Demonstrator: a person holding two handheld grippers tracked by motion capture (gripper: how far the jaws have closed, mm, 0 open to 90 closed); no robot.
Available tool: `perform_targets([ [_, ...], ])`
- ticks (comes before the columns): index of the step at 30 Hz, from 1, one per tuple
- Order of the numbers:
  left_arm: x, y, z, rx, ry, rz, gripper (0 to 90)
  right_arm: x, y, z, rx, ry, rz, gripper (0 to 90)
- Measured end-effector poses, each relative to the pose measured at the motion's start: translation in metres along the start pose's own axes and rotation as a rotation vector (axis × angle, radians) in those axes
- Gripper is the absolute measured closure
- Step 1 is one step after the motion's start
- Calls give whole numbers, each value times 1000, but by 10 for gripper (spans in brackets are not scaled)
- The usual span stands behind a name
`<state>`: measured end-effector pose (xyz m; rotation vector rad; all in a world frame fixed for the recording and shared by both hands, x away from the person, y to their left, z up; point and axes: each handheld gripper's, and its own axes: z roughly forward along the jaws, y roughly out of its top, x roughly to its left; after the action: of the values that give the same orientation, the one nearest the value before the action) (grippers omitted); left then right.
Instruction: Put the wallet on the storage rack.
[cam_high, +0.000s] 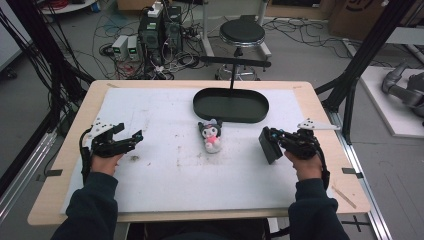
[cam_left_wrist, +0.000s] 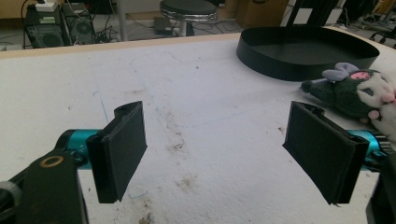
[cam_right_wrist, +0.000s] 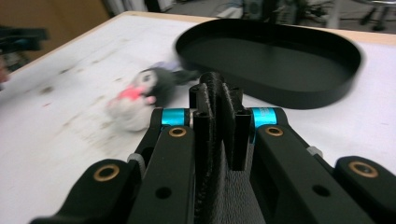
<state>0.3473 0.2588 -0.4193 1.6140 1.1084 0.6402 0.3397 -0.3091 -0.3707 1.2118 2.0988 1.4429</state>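
Observation:
A small plush toy with a dark head, white body and pink front lies on the white mat, just in front of a black oval tray. The plush toy also lies at the right edge of the left gripper view, past the right jaw. My left gripper rests at the mat's left side, jaws wide apart with nothing between them. My right gripper hovers to the right of the toy, its pads pressed flat together, empty. In the right gripper view the plush toy and the tray lie ahead.
A thin black stand rises behind the tray. The mat carries scattered dirt specks. Beyond the far table edge are a black stool, computer boxes and cables on the floor.

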Motion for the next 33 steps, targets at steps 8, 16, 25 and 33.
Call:
perform_targets([
  [8, 1, 0, 0, 5, 0, 2, 205, -22, 2, 5, 4, -78, 3, 838],
  [16, -1, 0, 0, 8, 0, 3, 204, -26, 1, 9, -7, -114, 1, 758],
  [25, 0, 0, 0, 5, 0, 4, 205, -28, 0, 2, -72, -154, 31, 481],
  [33, 0, 0, 0, 0, 1, 2, 205, -25, -2, -3, -85, -169, -19, 288],
])
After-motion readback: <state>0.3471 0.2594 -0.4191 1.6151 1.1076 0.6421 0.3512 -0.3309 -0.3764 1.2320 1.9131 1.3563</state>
